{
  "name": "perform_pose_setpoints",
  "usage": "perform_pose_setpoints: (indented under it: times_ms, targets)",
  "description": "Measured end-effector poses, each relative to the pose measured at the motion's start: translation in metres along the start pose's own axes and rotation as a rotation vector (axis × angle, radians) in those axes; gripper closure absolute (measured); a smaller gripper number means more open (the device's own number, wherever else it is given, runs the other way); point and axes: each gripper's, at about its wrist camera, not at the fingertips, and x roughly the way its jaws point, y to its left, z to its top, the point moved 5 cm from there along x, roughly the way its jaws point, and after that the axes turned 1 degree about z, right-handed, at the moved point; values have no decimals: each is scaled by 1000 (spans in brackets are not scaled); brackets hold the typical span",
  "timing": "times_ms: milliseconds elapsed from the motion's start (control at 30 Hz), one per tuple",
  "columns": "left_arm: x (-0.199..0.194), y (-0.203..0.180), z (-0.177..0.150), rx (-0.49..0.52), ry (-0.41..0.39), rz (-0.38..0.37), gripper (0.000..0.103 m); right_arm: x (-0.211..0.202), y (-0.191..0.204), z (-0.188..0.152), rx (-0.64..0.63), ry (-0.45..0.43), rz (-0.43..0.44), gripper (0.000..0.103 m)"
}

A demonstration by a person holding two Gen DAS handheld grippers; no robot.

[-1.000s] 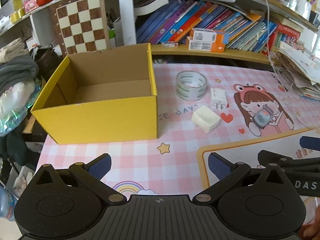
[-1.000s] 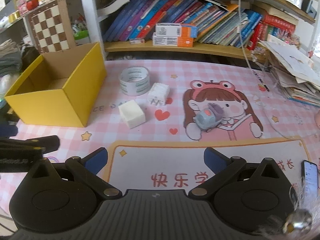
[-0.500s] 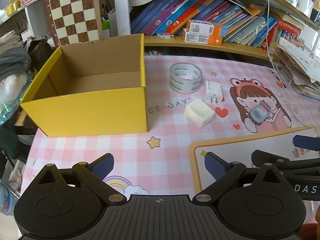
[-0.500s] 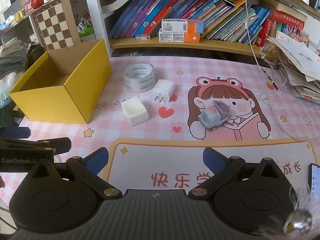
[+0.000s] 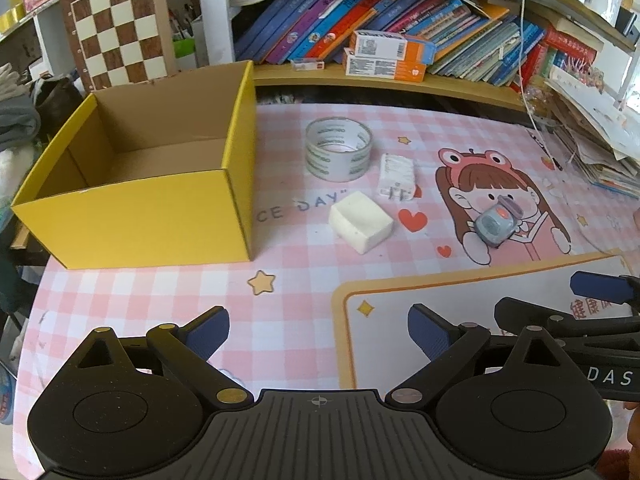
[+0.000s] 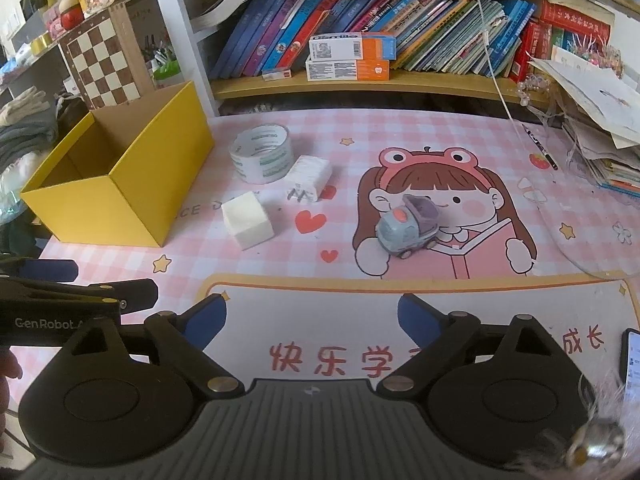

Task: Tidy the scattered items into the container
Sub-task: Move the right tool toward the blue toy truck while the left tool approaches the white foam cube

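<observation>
We hold the left gripper (image 5: 318,334) spread, nothing between its jaws. Right gripper (image 6: 310,322) is closing, jaws wide and empty, over the pink checked mat (image 6: 400,152). Landmark: the open yellow cardboard box (image 6: 120,192). Just right of it sits the white foam cube (image 6: 248,220); further right, the grey toy car (image 6: 406,228). Beyond the cube: white plug adapter (image 6: 310,178) touching the clear tape roll (image 6: 262,154). All 4 lie outside the box.

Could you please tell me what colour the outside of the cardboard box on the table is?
The box is yellow outside and plain brown inside, clearest in the left wrist view.
</observation>
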Motion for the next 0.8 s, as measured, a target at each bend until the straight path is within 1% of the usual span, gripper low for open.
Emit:
perform_pose_setpoints:
  times_ms: [433, 533, 600, 700, 800]
  targets:
    - [5, -29, 8, 53, -34, 2, 6, 2, -33, 1, 35, -17, 25, 10]
    - [9, -34, 11, 59, -36, 0, 5, 6, -39, 2, 26, -19, 19, 13]
    - [10, -38, 12, 64, -47, -10, 5, 10, -44, 1, 18, -14, 12, 17]
    - [13, -45, 14, 78, -69, -20, 5, 17, -49, 0, 6, -3, 8, 20]
    - [19, -52, 15, 102, -66, -19, 5, 22, -52, 0, -12, 3, 3, 22]
